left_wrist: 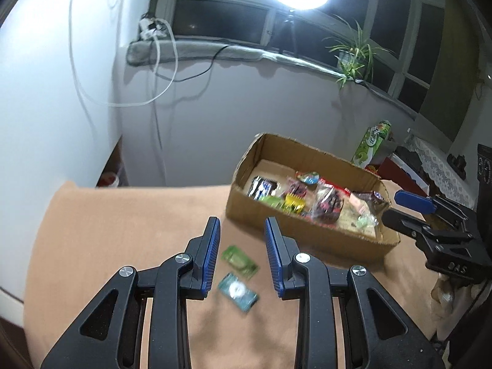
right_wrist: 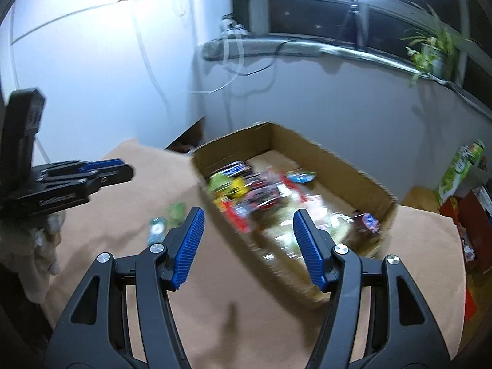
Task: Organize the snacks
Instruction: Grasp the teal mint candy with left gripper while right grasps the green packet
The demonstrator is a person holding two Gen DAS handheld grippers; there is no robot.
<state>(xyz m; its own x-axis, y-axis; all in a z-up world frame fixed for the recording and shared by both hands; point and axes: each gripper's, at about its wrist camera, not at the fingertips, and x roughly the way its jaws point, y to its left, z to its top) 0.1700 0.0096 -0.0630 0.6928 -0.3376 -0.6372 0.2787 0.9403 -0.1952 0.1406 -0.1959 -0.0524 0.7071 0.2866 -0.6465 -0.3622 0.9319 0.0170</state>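
— Looking at the left gripper: how is it held?

— Tilted down toward the tan cloth over the table, hovering above it. Its blue pads stand only a narrow gap apart with nothing between them. Seen through that gap, a green packet and a teal packet lie flat on the cloth just beside each other, the teal one nearer.

— And the right gripper?

— Also angled downward, fingers moderately wide and empty. It points at the near long wall of the cardboard box, off to the right of the left gripper.

— Where are the snacks?

— Most sit as a mixed pile of wrappers inside the box, toward its near side; its far end is bare. The two loose packets lie left of the box, apart from it.

— Anything behind?

— A green carton stands past the box's far right.
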